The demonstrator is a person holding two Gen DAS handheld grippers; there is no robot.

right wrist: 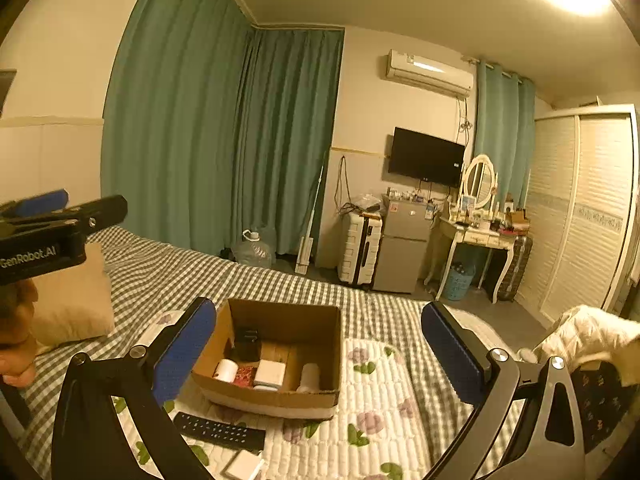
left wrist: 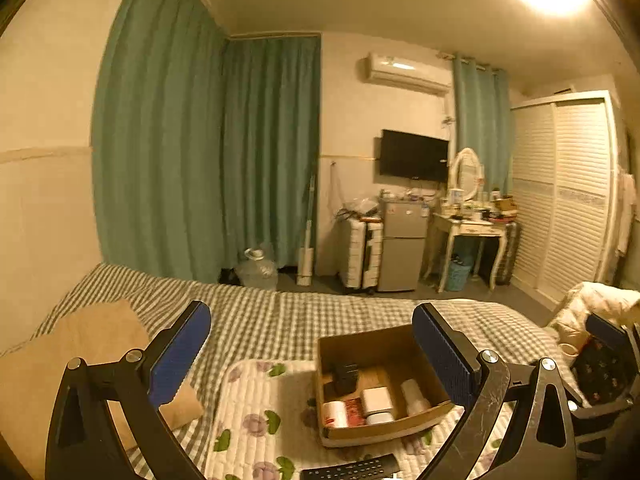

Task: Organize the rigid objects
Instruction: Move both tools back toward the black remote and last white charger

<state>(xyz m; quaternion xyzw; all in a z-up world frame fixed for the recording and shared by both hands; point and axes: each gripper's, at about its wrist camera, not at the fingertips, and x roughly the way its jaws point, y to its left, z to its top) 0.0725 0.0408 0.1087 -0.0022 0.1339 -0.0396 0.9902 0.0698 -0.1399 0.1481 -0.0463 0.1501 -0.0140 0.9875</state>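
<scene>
An open cardboard box sits on a floral quilted mat on the bed. Inside lie a black block, a white roll, a flat white box and a pale cylinder. A black remote lies on the mat in front of the box, and a small white box lies nearer still. My left gripper is open and empty, above and short of the box. My right gripper is also open and empty, facing the box.
A tan pillow lies on the checked blanket at the left. A white padded jacket is heaped at the right edge. A hand holds the left gripper's body at the left of the right wrist view.
</scene>
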